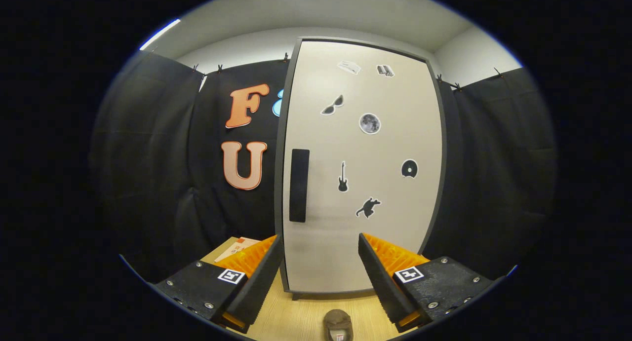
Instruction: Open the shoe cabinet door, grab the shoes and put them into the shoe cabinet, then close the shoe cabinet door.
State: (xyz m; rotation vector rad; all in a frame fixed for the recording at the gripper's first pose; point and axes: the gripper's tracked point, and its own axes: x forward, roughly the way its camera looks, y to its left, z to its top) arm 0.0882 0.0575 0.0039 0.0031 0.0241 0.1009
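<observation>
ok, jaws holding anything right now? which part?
Nothing held. The gripper is open, jaws apart with only air between them, facing the closed cabinet door; shoe on the floor below.

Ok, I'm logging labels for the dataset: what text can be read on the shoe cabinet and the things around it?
Shoe cabinet door: picture stickers, no words.
Card beside the cabinet: print too blurred.
Shoe tag: too small.
Gripper, open, facing the door: square markers, no words.

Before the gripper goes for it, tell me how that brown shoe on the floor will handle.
The shoe, between the open gripper's fingers, looks soft and rounded, so it may squash when pinched. It looks small, probably light. Lying flat on the wooden floor, it should slide rather than roll.
</observation>
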